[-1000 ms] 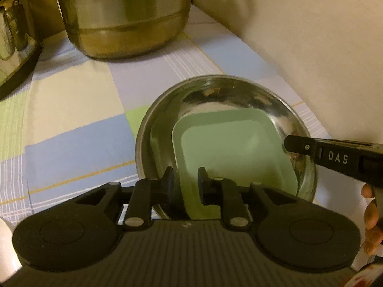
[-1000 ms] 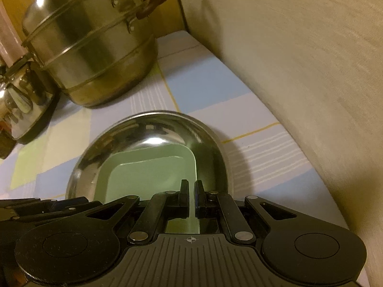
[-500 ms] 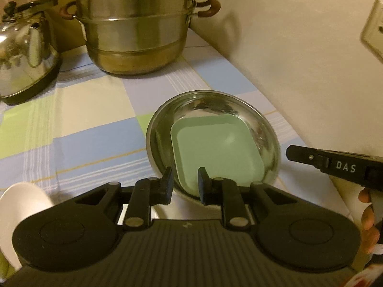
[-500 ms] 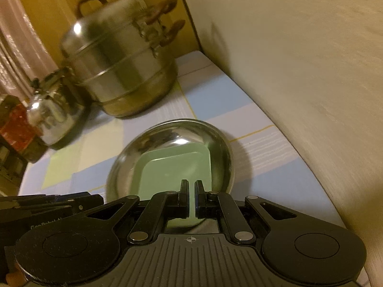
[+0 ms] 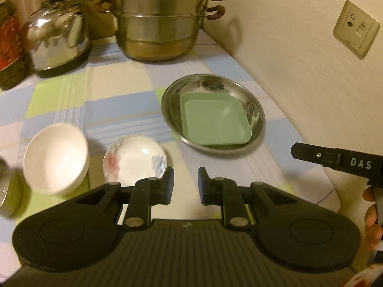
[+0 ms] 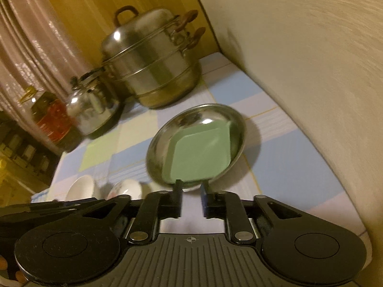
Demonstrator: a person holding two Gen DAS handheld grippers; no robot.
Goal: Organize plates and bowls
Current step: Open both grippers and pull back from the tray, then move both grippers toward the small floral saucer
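— Hidden or hard to read?
— Steamer pot (image 5: 159,21) cut off at the top edge in the left view; whole, lid and all, in the right view, upper middle. Red-labelled jar (image 5: 10,43) clipped at the left edge, print too blurred to read. Metal tin (image 5: 8,193) at lower left, mostly out of frame. White bowl (image 5: 56,159) smeared by motion.
— Any writing?
— "DAS" in white on the black bar at right, part of the right gripper (image 6: 191,191); fingers of a hand (image 5: 372,212) below it, mostly cut off.
— Materials, shapes?
— Round steel dish (image 5: 256,110), shiny, right of centre against the pale textured wall (image 5: 299,67); square green plate (image 5: 214,120) with rounded corners lying flat inside it. Glossy patterned bowl (image 5: 135,160) just beside the white bowl, lower left. Chrome kettle (image 5: 57,45) upper left. Checked tablecloth (image 5: 115,110) in blue, green, cream. Wall socket (image 5: 356,38) upper right.
— Tongs?
— Left gripper (image 5: 185,184): parted a little, nothing between. Right: just been opening, a gap showing, grasping nothing; dish and plate beyond the tips.
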